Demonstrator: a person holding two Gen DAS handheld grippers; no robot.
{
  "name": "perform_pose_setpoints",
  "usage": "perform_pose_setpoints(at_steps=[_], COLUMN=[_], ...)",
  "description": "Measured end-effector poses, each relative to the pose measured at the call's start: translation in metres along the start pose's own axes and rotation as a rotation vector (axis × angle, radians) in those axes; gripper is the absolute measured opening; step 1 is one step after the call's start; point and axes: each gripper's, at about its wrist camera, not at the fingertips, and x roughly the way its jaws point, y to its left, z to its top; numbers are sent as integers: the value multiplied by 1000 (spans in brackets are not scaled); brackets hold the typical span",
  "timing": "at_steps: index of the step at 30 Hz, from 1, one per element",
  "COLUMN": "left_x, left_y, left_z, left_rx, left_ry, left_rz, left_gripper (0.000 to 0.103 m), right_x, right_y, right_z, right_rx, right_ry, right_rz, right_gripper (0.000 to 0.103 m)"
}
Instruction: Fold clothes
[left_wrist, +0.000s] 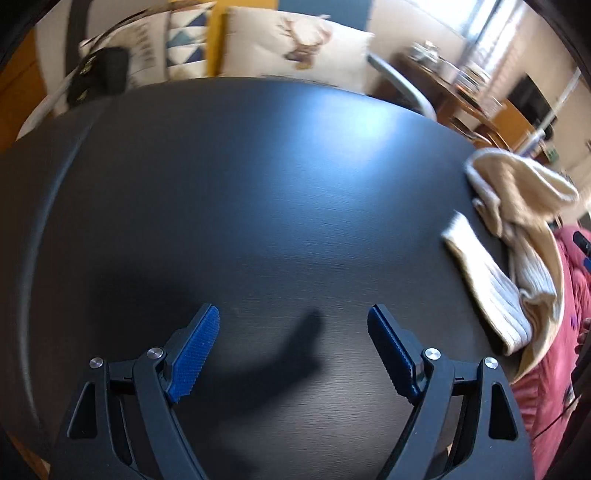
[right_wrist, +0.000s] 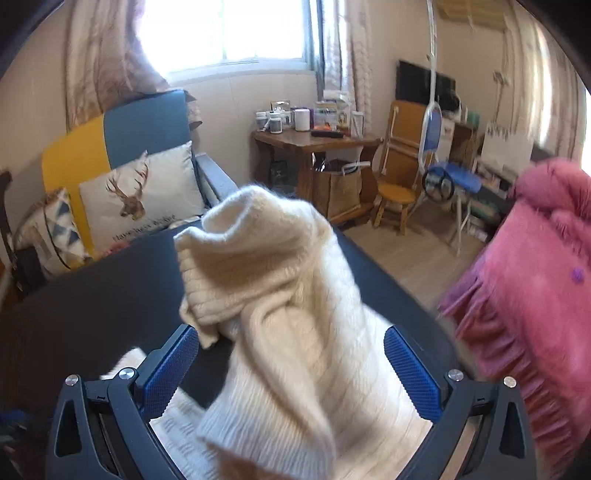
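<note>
A cream knitted sweater (right_wrist: 280, 295) lies bunched on the dark table (right_wrist: 92, 295). In the right wrist view it rises in a heap between the spread blue pads (right_wrist: 170, 369) of my right gripper (right_wrist: 291, 365), which is open; the knit fills the gap but the pads do not press on it. In the left wrist view the same sweater (left_wrist: 517, 251) lies at the table's right edge. My left gripper (left_wrist: 293, 350) is open and empty over the bare dark table (left_wrist: 240, 184), well left of the sweater.
A pink fringed garment (right_wrist: 528, 295) hangs at the right of the table, also in the left wrist view (left_wrist: 554, 350). A sofa with a deer cushion (right_wrist: 140, 192) stands behind the table. A wooden side table (right_wrist: 314, 147) and chairs stand beyond.
</note>
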Motion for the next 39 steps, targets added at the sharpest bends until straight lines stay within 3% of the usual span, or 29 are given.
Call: perform_pose_setpoints(at_steps=[3,7,10,13,17,19,22,26,30,32,34,37,39], left_x=[-12,-30,-35,-34,-38,-36,-32,-19,-26,-32,-34,-34,-27], left_y=[32,56,75,88,79,71,54,-22,-134,-185,-239,-301,-331], left_z=[1,5,5,5,-1,0,6,33,58,62,69,67,62], left_rx=[-80,-111,-156,-178,-97,-80,-59,107,341,439,556,727,826], left_ry=[-4,-53,-60,-54,-106,-113,-111,-129,-153,-167,-206,-300,-320], left_rz=[-30,24,55,99,229,206,112,-40,-298,-372,-404,-353,-322], left_gripper=[85,85,85,85,85,85,85,85,85,85,85,85,85], right_x=[5,11,3,-6,13,24,32,36,36,30,21,9,3], right_y=[10,14,0,-24,-61,-71,-70,-65,-80,-89,-94,-96,-96], right_z=[13,26,29,31,27,29,35,38,30,19,6,-14,-26], right_rx=[-57,-71,-13,132,403,511,512,458,477,468,458,430,414], right_ry=[-26,-29,-62,-80,20,73,94,128,166,179,180,186,194], right_rz=[3,4,17,121,403,442,448,454,444,450,447,409,388], right_gripper=[103,103,103,103,103,102,102,98,95,95,95,95,95])
